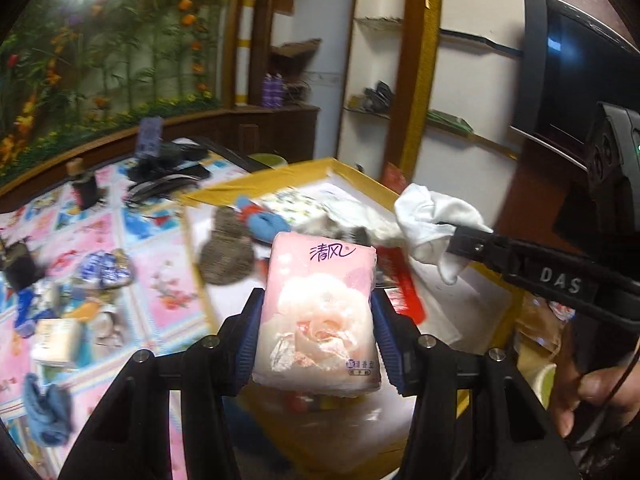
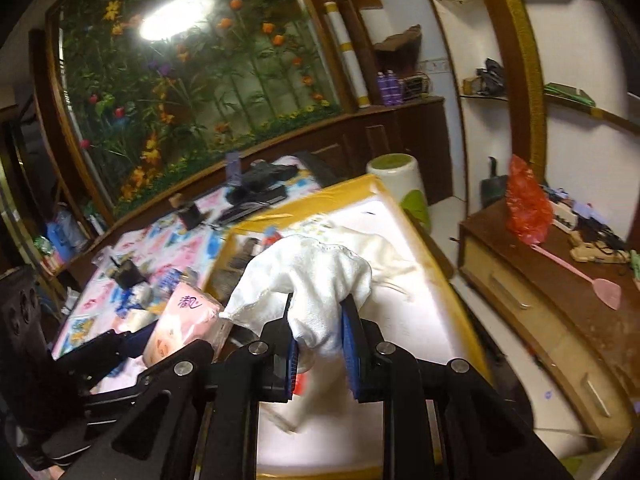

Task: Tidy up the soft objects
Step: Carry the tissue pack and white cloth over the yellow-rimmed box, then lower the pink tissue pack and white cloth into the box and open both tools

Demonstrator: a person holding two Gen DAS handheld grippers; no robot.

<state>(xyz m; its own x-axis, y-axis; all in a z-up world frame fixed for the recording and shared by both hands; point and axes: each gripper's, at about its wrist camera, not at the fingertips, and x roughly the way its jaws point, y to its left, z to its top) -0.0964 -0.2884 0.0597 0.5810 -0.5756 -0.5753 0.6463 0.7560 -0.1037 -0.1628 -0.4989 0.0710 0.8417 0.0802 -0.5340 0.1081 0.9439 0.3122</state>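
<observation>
In the left wrist view my left gripper (image 1: 318, 320) is shut on a pink tissue pack (image 1: 320, 312) with a rose print, held above the near edge of a white tray with a yellow rim (image 1: 280, 172). My right gripper (image 2: 320, 344) is shut on a crumpled white cloth (image 2: 316, 276), which bulges out over its blue pads (image 2: 352, 352) above the same tray (image 2: 304, 196). The right gripper with its cloth (image 1: 432, 216) also shows at the right of the left wrist view. The tissue pack (image 2: 184, 320) appears at the left of the right wrist view.
In the tray lie a grey knitted piece (image 1: 226, 252), a blue item (image 1: 268, 220) and patterned fabric (image 1: 304, 204). The floral tablecloth (image 1: 160, 276) carries small clutter and a blue cloth (image 1: 46, 408). A green-white bin (image 2: 400, 184) and a brown cabinet (image 2: 560, 292) stand right of the table.
</observation>
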